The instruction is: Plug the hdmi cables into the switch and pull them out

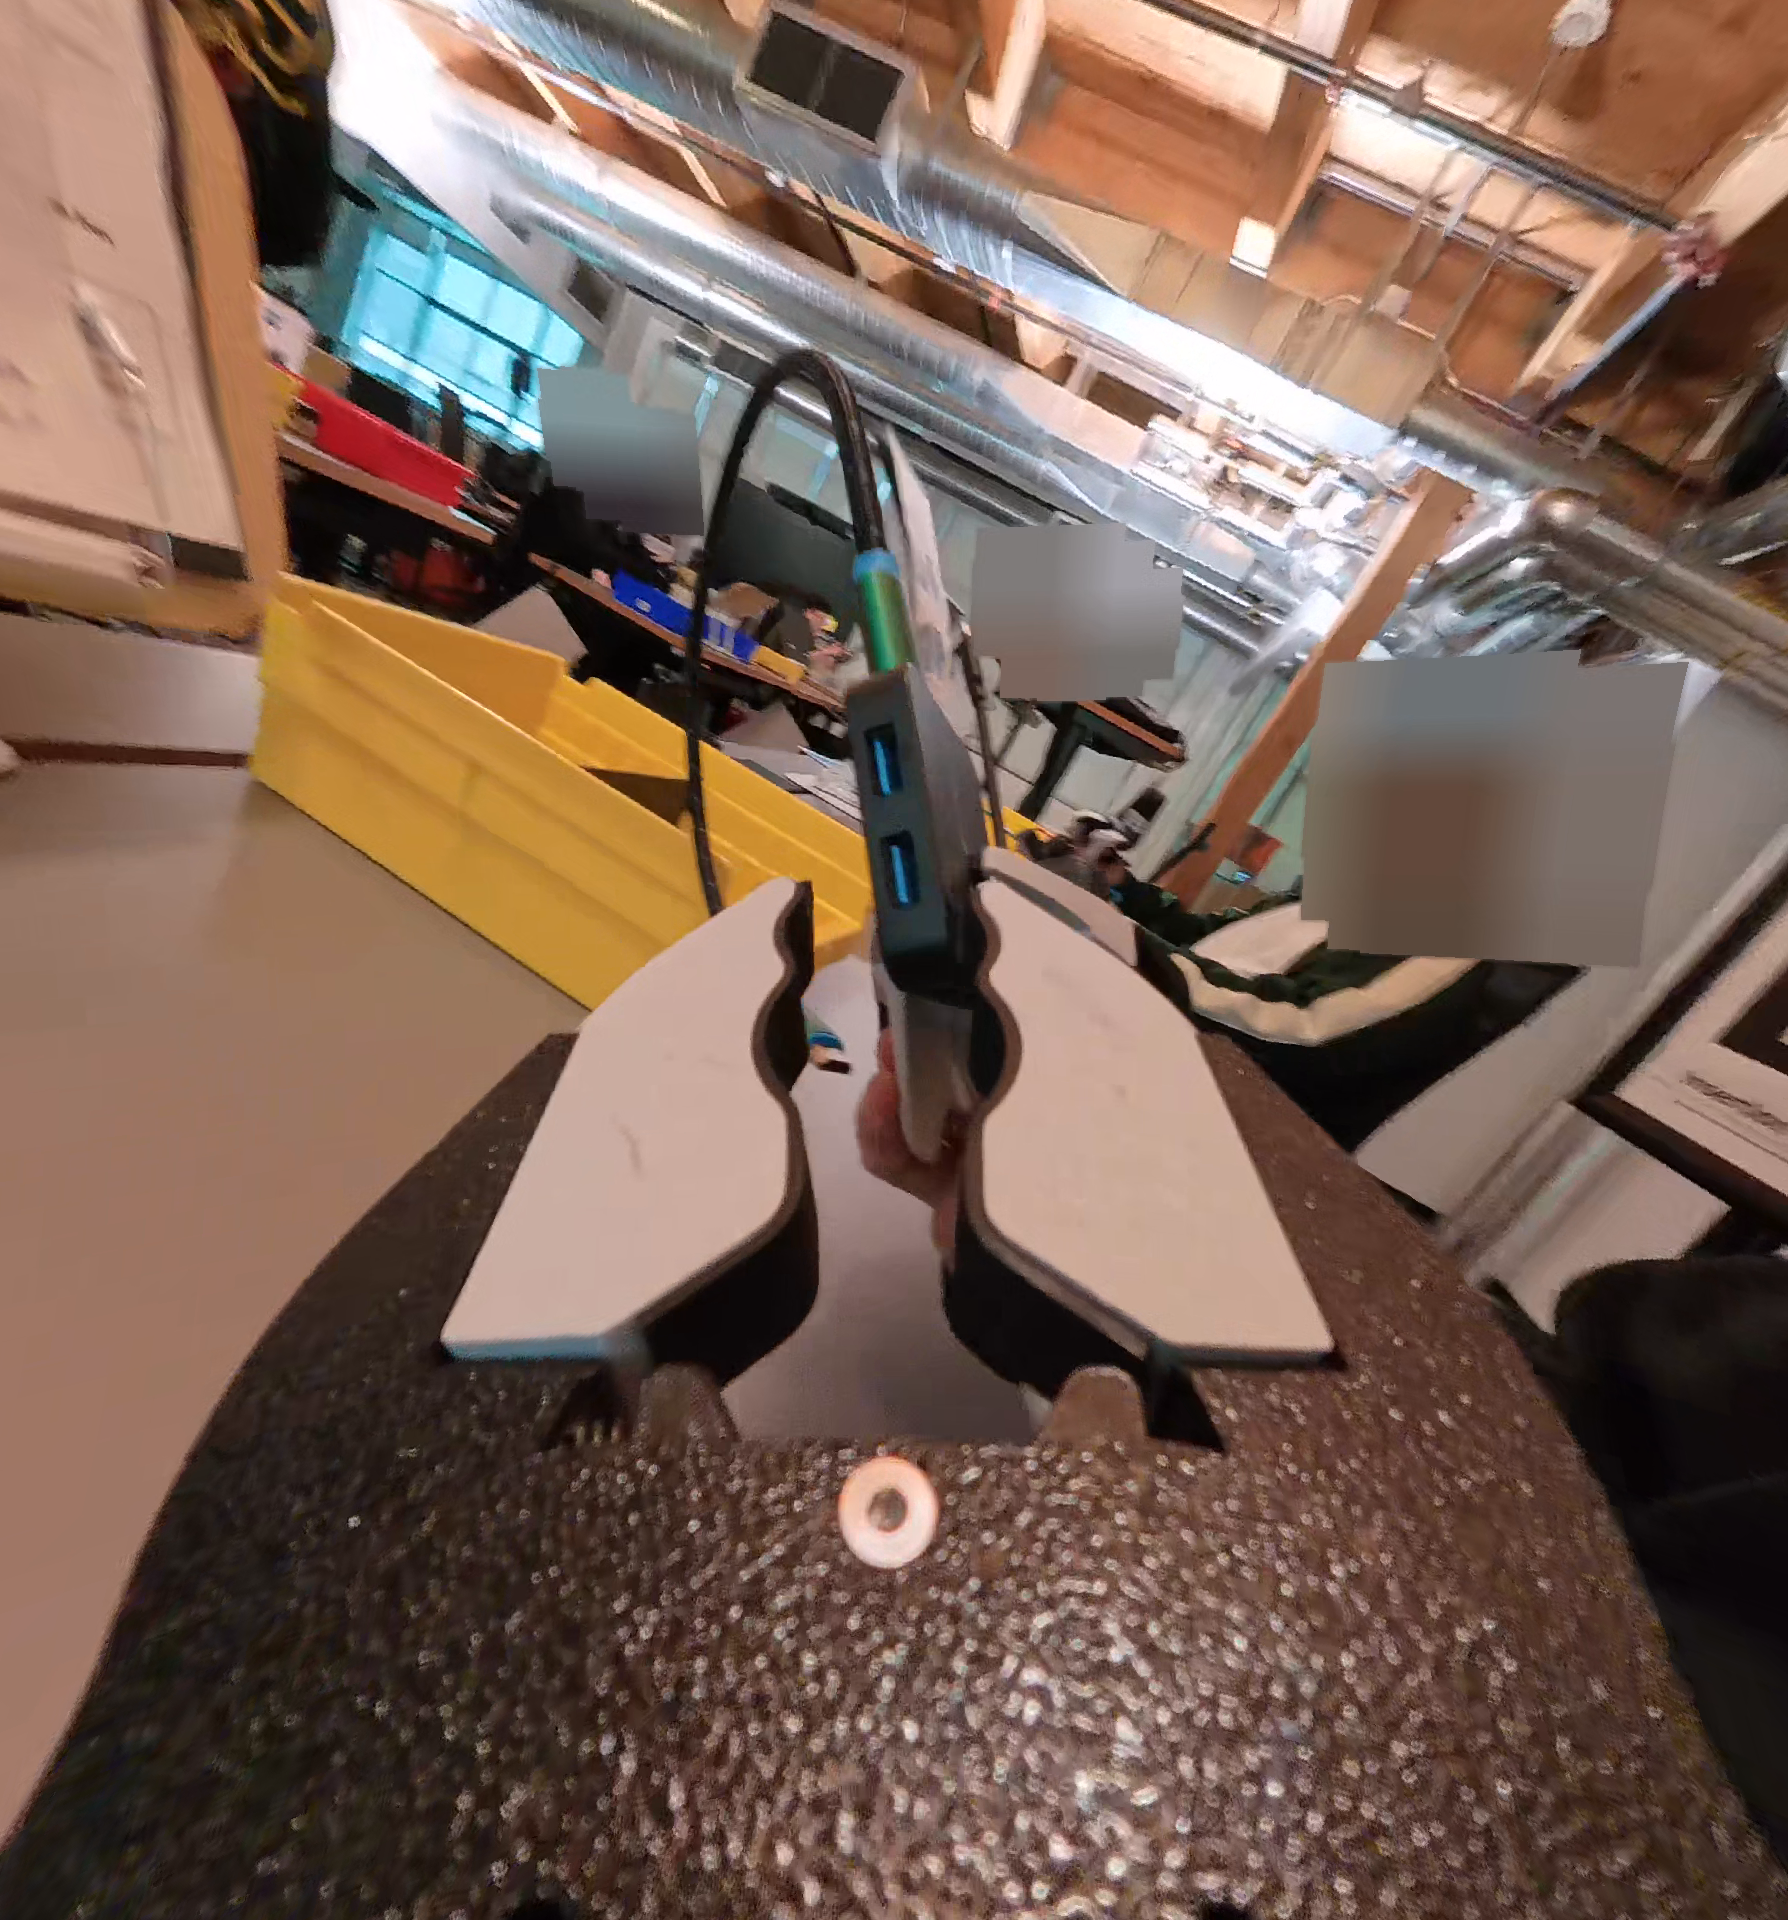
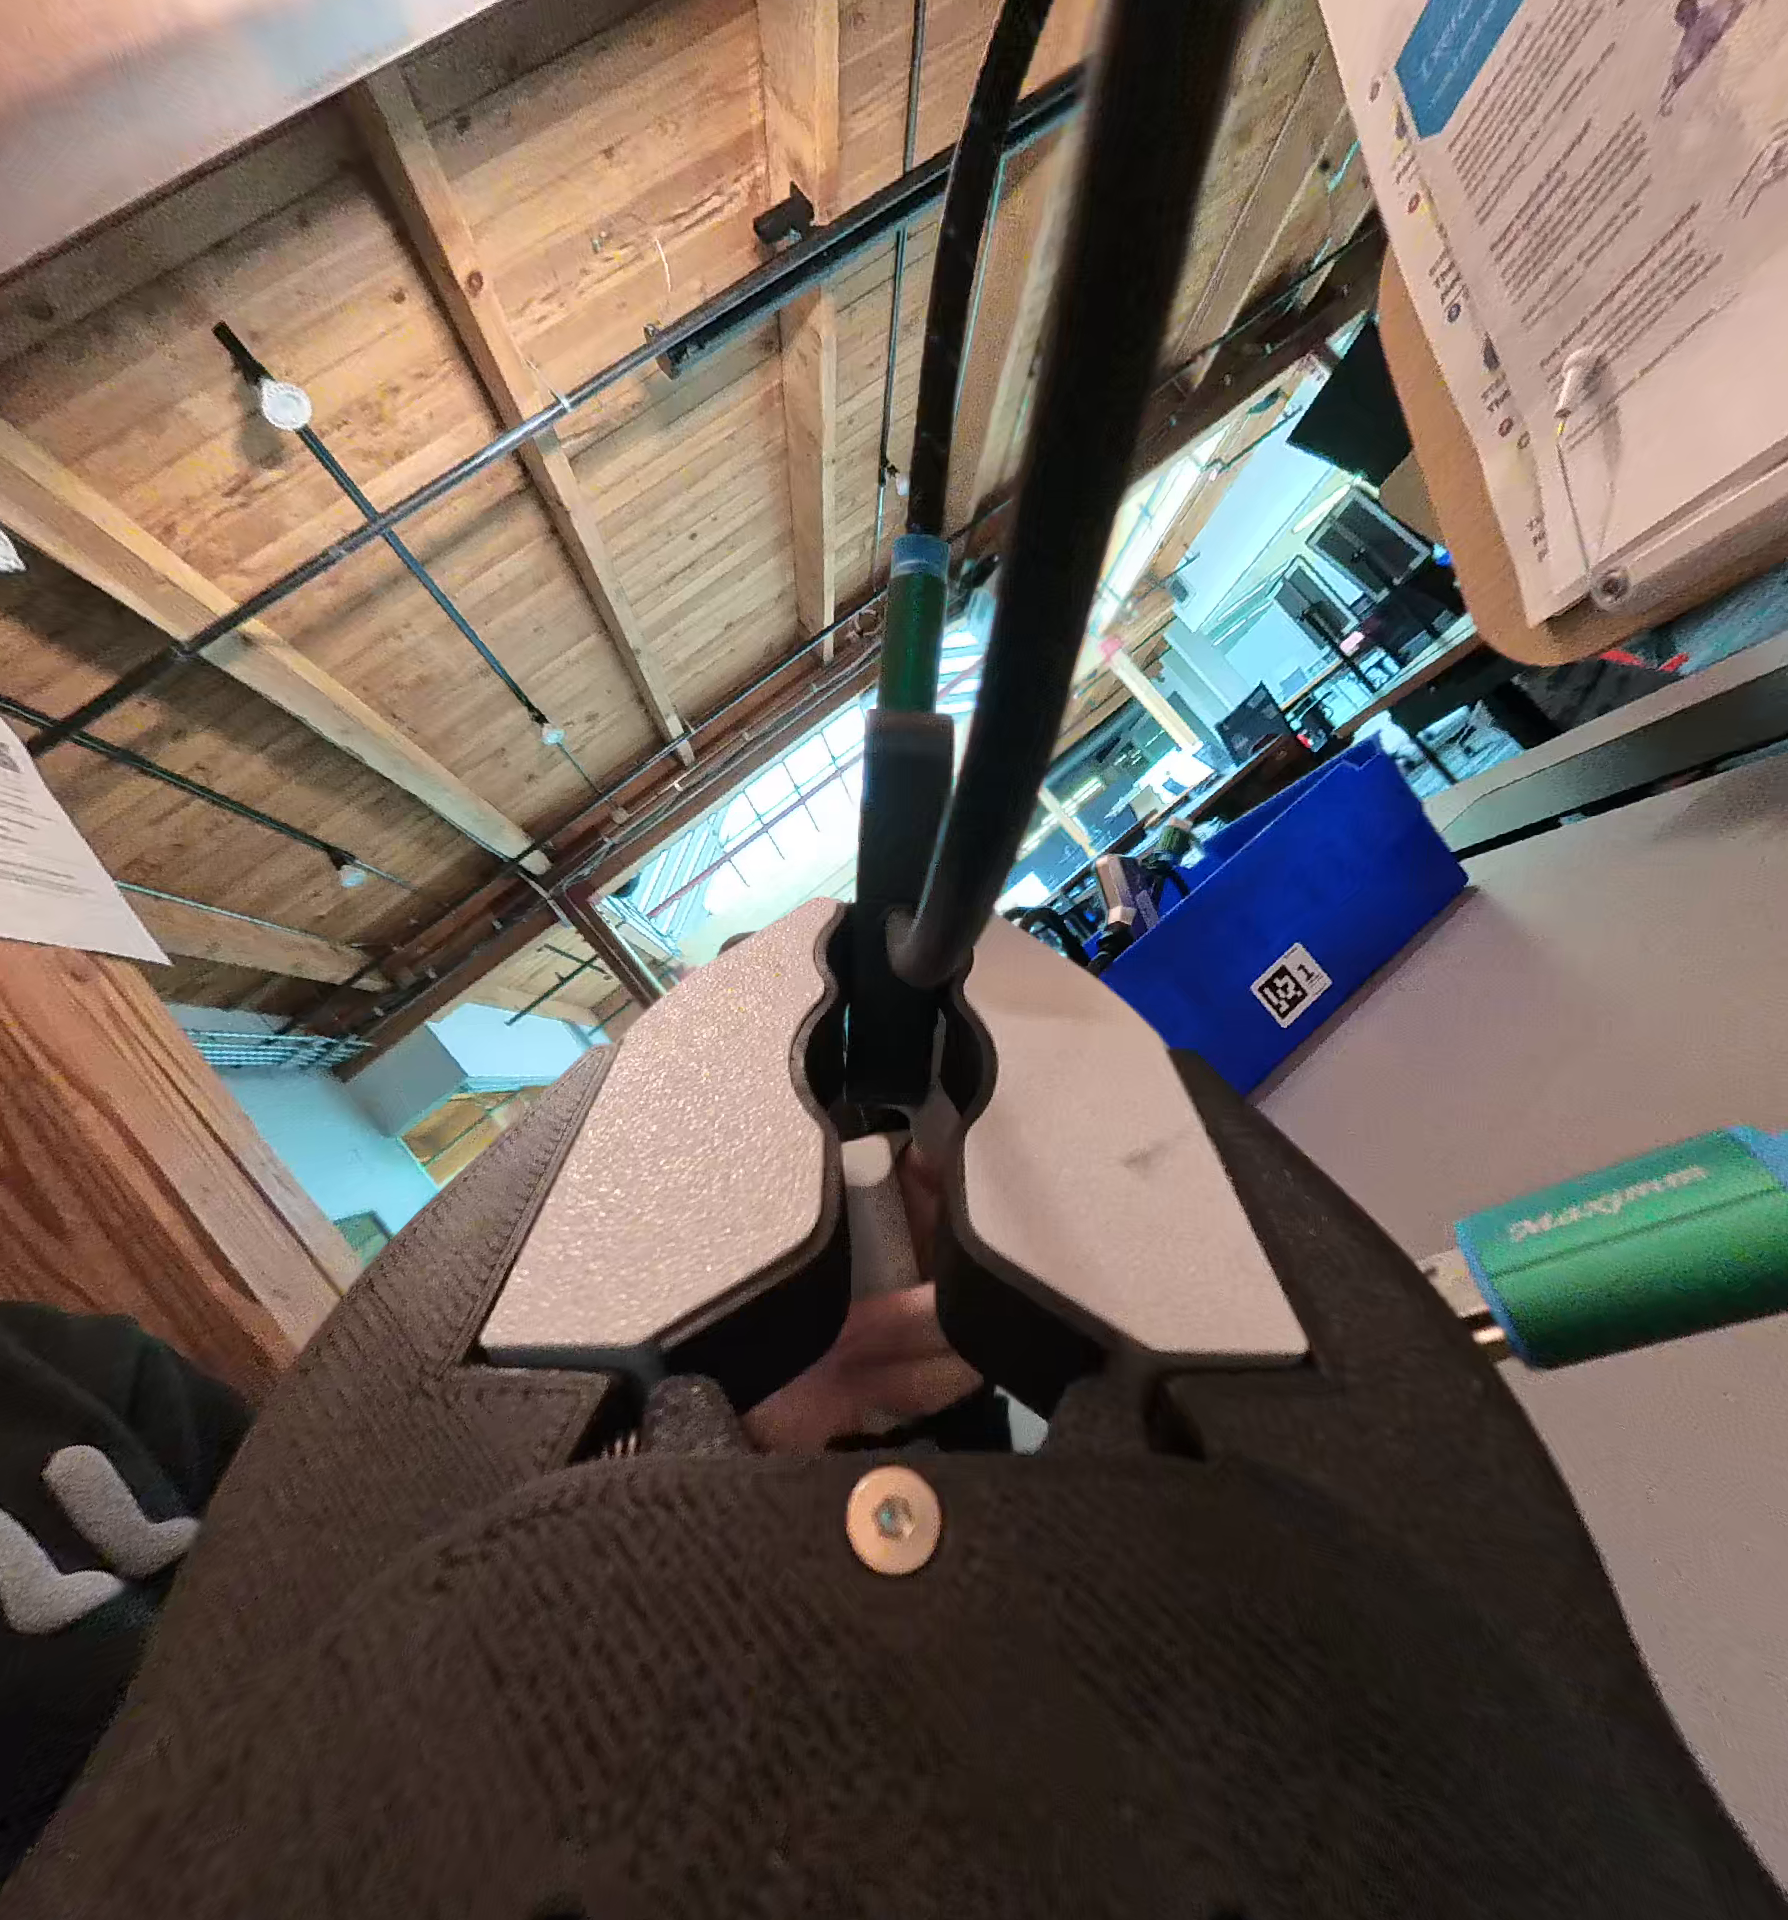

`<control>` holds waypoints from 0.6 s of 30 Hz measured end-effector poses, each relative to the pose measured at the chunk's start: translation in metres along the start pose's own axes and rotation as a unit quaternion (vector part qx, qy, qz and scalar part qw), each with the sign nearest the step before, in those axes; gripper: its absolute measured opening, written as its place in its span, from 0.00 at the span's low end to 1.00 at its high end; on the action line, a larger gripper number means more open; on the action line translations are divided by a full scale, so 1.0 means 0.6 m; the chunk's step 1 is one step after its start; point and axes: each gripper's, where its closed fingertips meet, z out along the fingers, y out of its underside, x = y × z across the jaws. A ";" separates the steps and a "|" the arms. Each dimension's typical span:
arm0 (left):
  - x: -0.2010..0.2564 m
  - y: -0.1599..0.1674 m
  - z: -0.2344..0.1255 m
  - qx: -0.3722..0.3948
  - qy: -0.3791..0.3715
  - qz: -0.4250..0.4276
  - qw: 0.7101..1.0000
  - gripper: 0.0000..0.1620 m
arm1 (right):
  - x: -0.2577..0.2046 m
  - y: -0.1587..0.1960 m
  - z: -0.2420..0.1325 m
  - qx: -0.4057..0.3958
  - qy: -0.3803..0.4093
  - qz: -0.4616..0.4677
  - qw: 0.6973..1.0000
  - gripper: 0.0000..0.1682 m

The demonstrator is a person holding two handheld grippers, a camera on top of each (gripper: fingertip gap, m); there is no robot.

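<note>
The switch point(image 1: 921, 831) is a dark slim box with two blue ports. It stands upright off the table, with a green plug point(image 1: 885, 613) in its top end and a black cable point(image 1: 703, 675) looping down. My left gripper point(image 1: 890, 894) is open. The switch's lower end sits between its fingertips, against the right one. My right gripper point(image 2: 900, 956) is shut on the switch point(image 2: 895, 831), below the green plug point(image 2: 911, 644). A thick black cable point(image 2: 1077, 416) rises in front. A loose green plug point(image 2: 1648, 1247) lies on the table at right and shows small in the left wrist view point(image 1: 830, 1049).
Stacked yellow bins point(image 1: 516, 769) stand on the grey table point(image 1: 142, 1039) to the left. A blue bin point(image 2: 1305, 904) with a square tag stands at the far right. A board with papers point(image 2: 1617, 260) hangs above it. A person's dark sleeve point(image 1: 1700, 1455) is at the right.
</note>
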 end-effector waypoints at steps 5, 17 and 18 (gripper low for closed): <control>0.012 0.034 0.012 -0.020 0.033 -0.036 0.999 0.12 | 0.003 0.008 0.001 -0.019 0.007 -0.022 1.000 0.08; -0.010 0.023 -0.013 0.042 0.054 -0.063 0.996 0.08 | 0.018 0.045 0.003 -0.119 0.024 -0.094 0.988 0.25; -0.018 0.016 -0.019 0.051 0.045 -0.067 0.995 0.08 | 0.019 0.052 0.002 -0.143 0.026 -0.096 0.985 0.33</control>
